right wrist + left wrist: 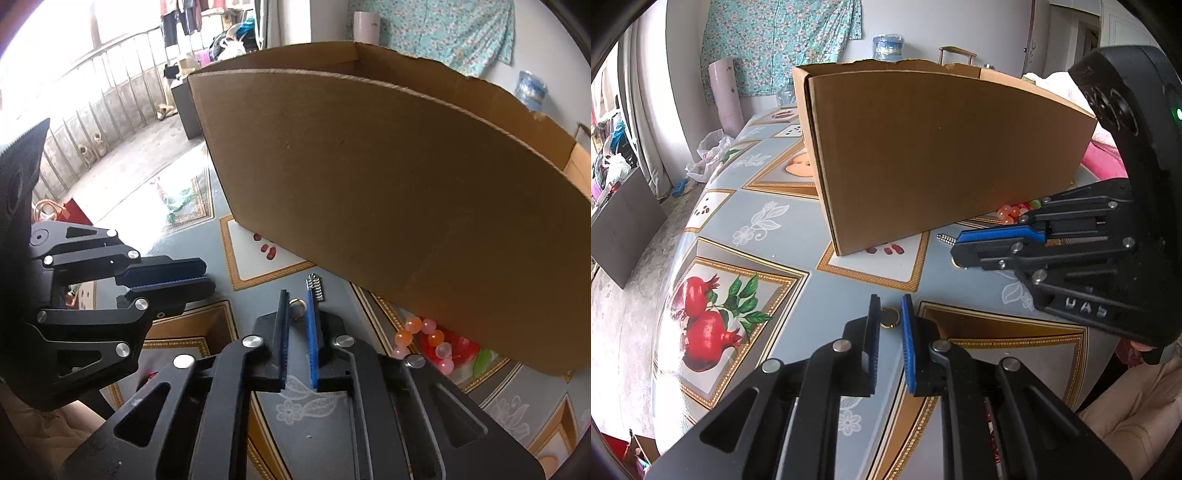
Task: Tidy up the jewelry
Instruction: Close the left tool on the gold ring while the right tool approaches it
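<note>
left gripper [889, 314] — slightly parted, empty, gold ring [889, 317] on counter [812, 310] at its fingertips | right gripper [297, 310] — narrowly parted, empty, same ring between tips | cardboard box [942, 155] just behind

Low wrist views (box [945, 147] shared)

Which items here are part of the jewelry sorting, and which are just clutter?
Job:
gold ring
second ring
silver clip-like piece
bead string
cardboard box, probably the container

Lying about:
plastic bag
pink roll
blue jug
</note>
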Tool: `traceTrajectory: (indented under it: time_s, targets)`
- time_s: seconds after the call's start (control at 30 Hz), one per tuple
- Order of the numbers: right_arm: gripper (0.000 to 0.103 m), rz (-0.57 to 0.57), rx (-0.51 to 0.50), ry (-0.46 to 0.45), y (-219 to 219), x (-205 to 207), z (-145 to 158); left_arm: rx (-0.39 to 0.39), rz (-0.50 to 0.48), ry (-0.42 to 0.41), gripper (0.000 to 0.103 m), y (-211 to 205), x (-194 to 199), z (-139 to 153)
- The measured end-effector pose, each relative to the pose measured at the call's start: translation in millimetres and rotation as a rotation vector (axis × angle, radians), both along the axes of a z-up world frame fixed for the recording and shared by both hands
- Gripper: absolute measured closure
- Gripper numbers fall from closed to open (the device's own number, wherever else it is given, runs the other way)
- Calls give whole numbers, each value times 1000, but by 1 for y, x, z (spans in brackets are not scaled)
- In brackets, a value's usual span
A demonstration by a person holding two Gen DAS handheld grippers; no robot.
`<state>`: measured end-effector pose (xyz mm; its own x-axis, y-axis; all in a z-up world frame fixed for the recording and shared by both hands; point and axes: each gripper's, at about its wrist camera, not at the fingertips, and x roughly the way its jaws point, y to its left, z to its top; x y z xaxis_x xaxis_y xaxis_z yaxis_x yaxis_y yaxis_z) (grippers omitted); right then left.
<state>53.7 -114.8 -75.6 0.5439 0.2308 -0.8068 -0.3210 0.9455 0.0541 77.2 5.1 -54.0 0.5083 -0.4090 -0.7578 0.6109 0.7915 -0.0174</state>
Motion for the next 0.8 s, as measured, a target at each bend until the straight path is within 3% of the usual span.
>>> traceTrajectory:
  time_s: [0.4, 0.47, 0.53, 0.8]
  targets:
    - [103, -24, 80, 14, -30, -8, 10, -11, 4, 2, 92, 3, -2, 1]
    - [98, -9, 101, 46, -29, -7, 7, -11, 6, 2, 92, 3, -2, 1]
    - [89, 1, 102, 58, -26, -7, 5, -9, 8, 1, 92, 3, -2, 1]
    - [88, 22, 23, 26, -14, -13, 5, -8, 8, 0, 92, 2, -3, 1]
